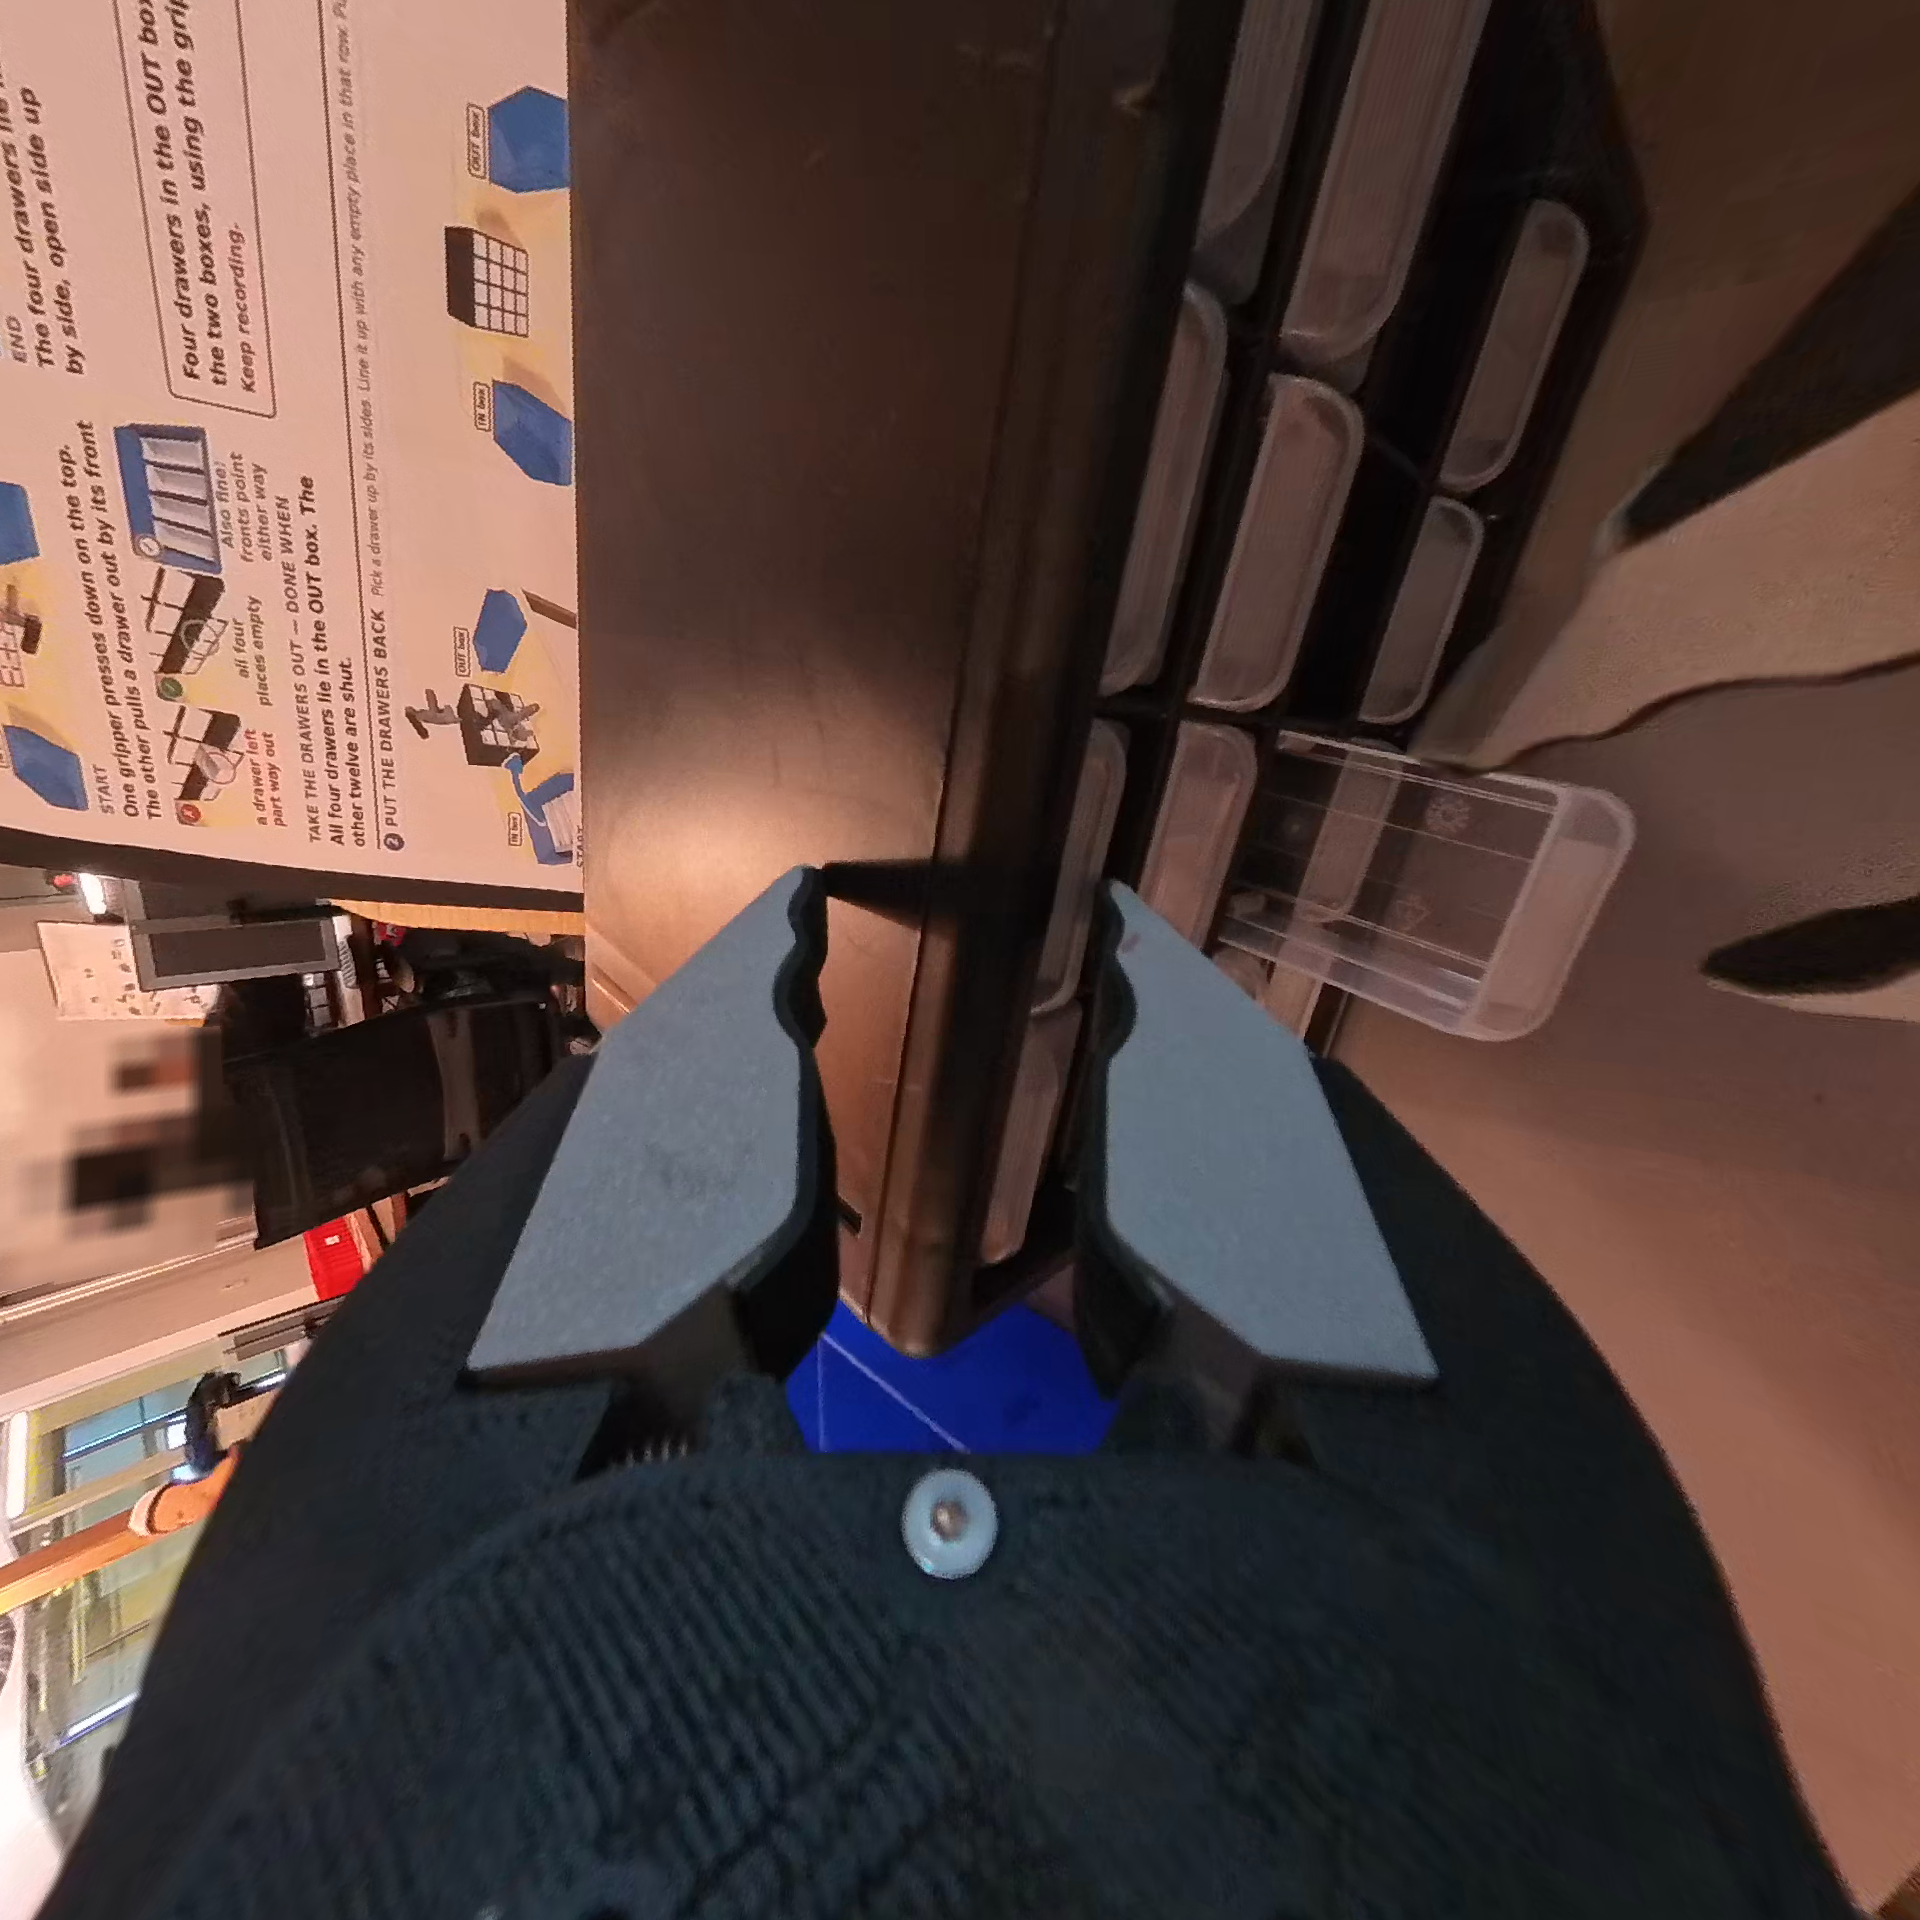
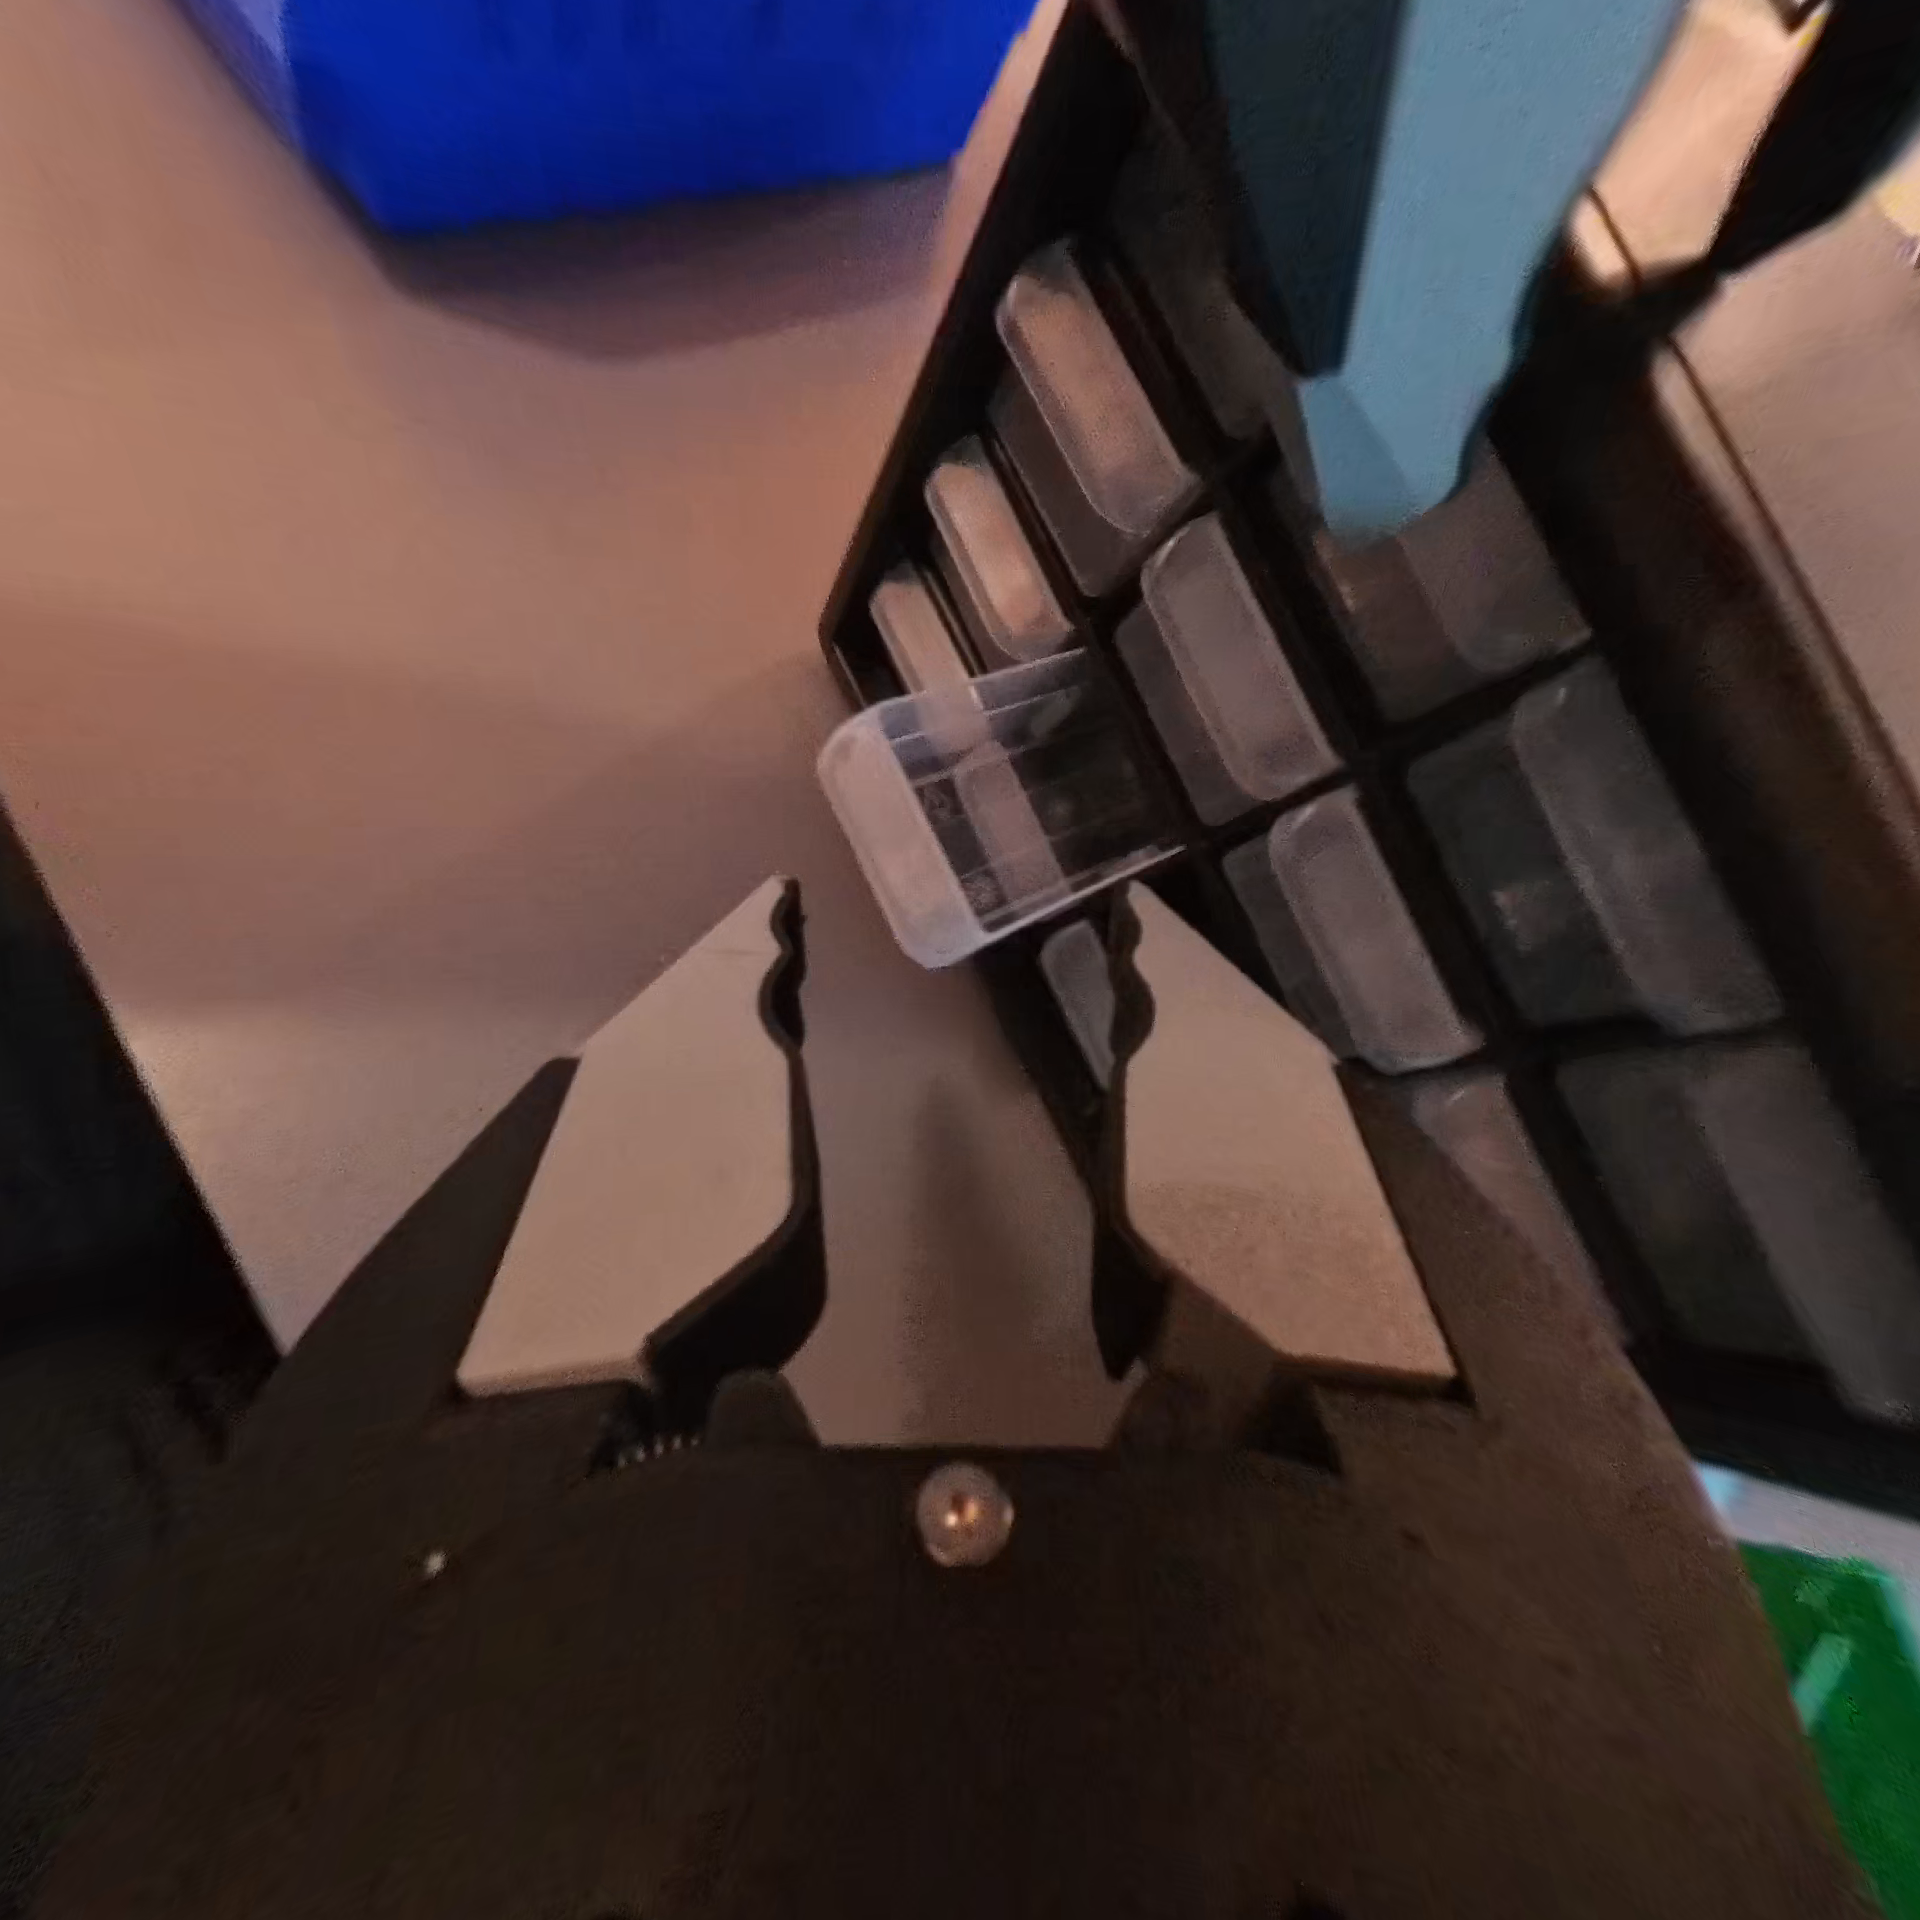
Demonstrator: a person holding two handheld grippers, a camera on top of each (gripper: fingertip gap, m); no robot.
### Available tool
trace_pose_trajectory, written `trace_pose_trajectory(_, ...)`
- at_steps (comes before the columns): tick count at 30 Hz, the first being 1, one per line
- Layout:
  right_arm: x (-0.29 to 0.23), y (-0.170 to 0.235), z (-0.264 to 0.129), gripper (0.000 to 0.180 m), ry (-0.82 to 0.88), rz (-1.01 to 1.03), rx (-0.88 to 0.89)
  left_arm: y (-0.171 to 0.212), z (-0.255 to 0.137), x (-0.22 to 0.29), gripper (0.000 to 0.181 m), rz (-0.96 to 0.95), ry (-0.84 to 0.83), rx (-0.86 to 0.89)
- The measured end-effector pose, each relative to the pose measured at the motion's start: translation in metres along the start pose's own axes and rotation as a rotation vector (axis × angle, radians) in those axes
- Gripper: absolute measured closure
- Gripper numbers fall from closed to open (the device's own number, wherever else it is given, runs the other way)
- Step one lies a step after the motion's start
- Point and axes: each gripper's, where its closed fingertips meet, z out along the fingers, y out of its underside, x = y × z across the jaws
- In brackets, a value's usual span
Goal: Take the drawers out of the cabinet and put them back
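Tan table (image 2: 416, 644) carrying a cabinet and a blue box.

A black cabinet (image 2: 1621, 935) of small clear drawers stands on the smooth tan tabletop, one drawer (image 2: 966, 800) jutting out over the surface. A blue box (image 2: 623, 104) sits on the table beyond the cabinet, blurred in the right wrist view.

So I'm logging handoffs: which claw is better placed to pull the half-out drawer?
Right claw: open, empty, just short of the drawer. Left claw straddles the cabinet top edge.
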Motion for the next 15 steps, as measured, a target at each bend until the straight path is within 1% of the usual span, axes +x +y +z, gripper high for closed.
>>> trace_pose_trajectory(1,0.0,0.001,0.006,0.119,-0.006,-0.044,-0.046,0.0,0.0,0.0,0.131,-0.004,0.002,0.003)
trace_pose_trajectory(4,0.001,0.009,0.028,0.125,-0.02,-0.147,-0.155,0.0,0.0,0.0,0.131,-0.003,0.001,0.019)
trace_pose_trajectory(7,-0.001,0.022,0.038,0.152,-0.029,-0.225,-0.23,0.0,0.0,0.0,0.131,-0.014,-0.001,0.021)
trace_pose_trajectory(8,-0.004,0.021,0.037,0.161,-0.04,-0.239,-0.224,0.0,0.0,0.0,0.131,-0.014,0.0,0.02)
trace_pose_trajectory(11,-0.029,0.017,0.026,0.163,-0.175,-0.22,-0.172,0.0,0.0,0.0,0.131,-0.013,0.005,0.022)
trace_pose_trajectory(15,-0.081,0.016,-0.005,0.167,-0.468,-0.2,-0.119,0.0,0.0,0.0,0.131,-0.013,0.004,0.028)
